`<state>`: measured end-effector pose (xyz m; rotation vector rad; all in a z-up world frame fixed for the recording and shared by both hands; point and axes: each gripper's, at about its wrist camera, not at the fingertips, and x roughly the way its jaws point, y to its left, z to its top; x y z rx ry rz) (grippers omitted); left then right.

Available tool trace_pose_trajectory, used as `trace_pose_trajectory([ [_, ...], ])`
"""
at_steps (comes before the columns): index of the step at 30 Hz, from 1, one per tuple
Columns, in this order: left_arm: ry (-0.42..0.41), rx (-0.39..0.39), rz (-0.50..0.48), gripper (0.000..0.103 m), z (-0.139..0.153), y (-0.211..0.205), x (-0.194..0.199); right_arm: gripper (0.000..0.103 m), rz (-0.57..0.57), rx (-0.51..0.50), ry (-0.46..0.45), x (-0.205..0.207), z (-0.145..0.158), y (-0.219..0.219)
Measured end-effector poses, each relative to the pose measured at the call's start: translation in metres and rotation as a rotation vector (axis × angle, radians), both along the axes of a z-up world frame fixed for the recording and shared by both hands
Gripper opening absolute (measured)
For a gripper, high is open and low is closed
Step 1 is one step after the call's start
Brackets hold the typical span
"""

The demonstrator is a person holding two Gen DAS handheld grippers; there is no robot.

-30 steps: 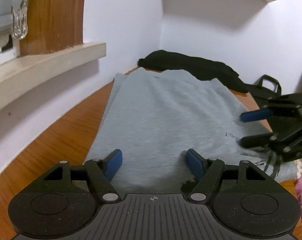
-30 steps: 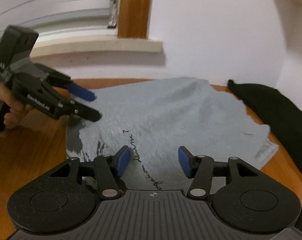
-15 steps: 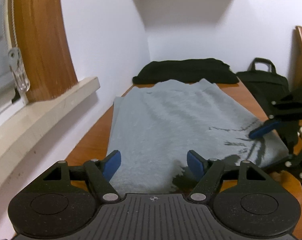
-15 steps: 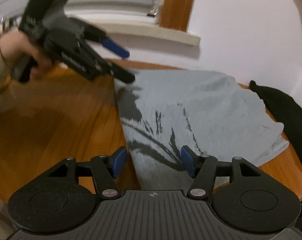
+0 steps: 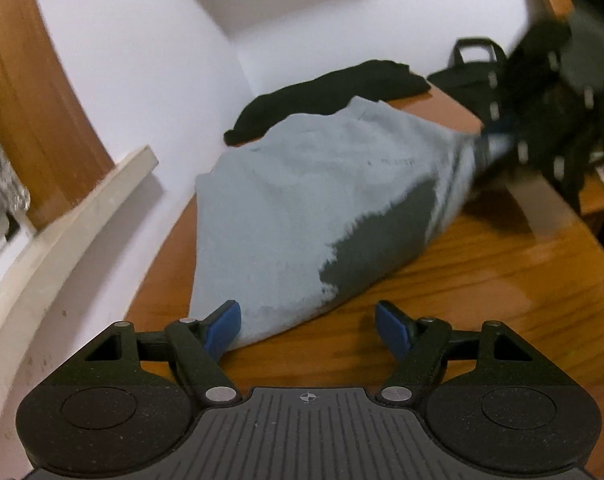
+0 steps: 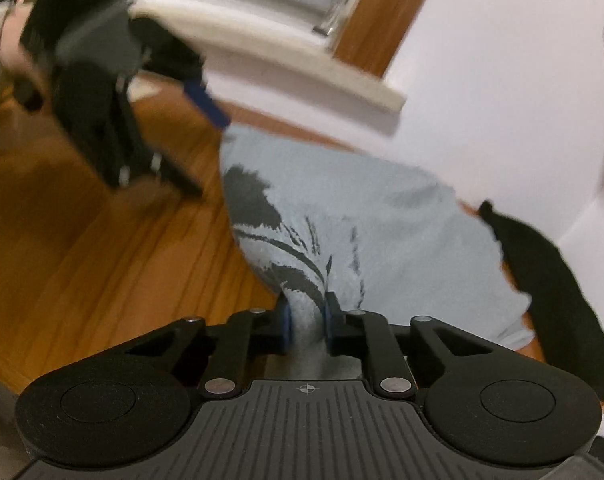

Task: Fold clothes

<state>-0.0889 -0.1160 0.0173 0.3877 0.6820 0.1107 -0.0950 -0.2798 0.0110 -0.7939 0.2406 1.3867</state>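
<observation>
A grey T-shirt point(image 5: 302, 208) with a dark print lies on the wooden table point(image 5: 482, 280). My left gripper point(image 5: 308, 326) stands open at its near corner: the left pad point(image 5: 222, 326) touches the cloth, and the right pad hangs over bare wood. In the right wrist view my right gripper point(image 6: 307, 320) is closing, and its pads pinch a bunched fold of the T-shirt point(image 6: 382, 232) at the printed edge. That grip lifts the cloth into a ridge. Each gripper shows blurred in the other's view: the right gripper point(image 5: 498, 136) and the left gripper point(image 6: 206, 148).
A black garment point(image 5: 326, 96) lies past the shirt against the wall corner. Behind it stands a black bag point(image 5: 474, 68). A pale window sill point(image 5: 82, 220) runs along the left. A person's hand point(image 6: 14, 40) holds the left gripper.
My right gripper has shut on the shirt's printed edge and pulled it up into a ridge. The left gripper has rolled and slid towards the shirt's near corner.
</observation>
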Motion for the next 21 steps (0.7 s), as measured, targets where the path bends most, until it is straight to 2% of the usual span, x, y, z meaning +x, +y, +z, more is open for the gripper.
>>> trace_pose_trajectory([
  [4,-0.062,0.100,0.006,0.077,0.000,-0.008,0.008,0.012,-0.008,0.034,-0.003,0.011,0.018,-0.006],
  [7,-0.045,0.145,-0.034,0.076,0.000,-0.014,0.020,0.011,-0.013,0.053,-0.020,0.020,0.029,-0.010],
  [8,-0.028,0.159,-0.044,0.071,-0.001,-0.016,0.026,0.011,-0.016,0.062,-0.028,0.022,0.034,-0.011],
  [10,-0.004,0.170,-0.050,0.048,0.001,-0.016,0.037,0.011,-0.025,0.075,-0.039,0.029,0.042,-0.013],
  [11,0.007,0.166,-0.048,0.022,0.005,-0.015,0.041,0.010,-0.030,0.082,-0.044,0.032,0.047,-0.014],
  [12,0.010,0.136,-0.038,0.011,0.015,-0.013,0.043,0.010,-0.034,0.091,-0.049,0.036,0.052,-0.014],
  [13,0.012,0.105,-0.029,0.011,0.025,-0.012,0.045,0.010,-0.039,0.101,-0.051,0.040,0.058,-0.015],
  [16,-0.049,0.167,-0.009,0.011,0.068,-0.026,0.043,0.010,-0.057,0.155,-0.067,0.051,0.086,-0.022],
  [21,-0.171,0.231,-0.014,0.010,0.174,-0.048,0.030,0.009,-0.070,0.317,-0.024,0.073,0.170,-0.047],
])
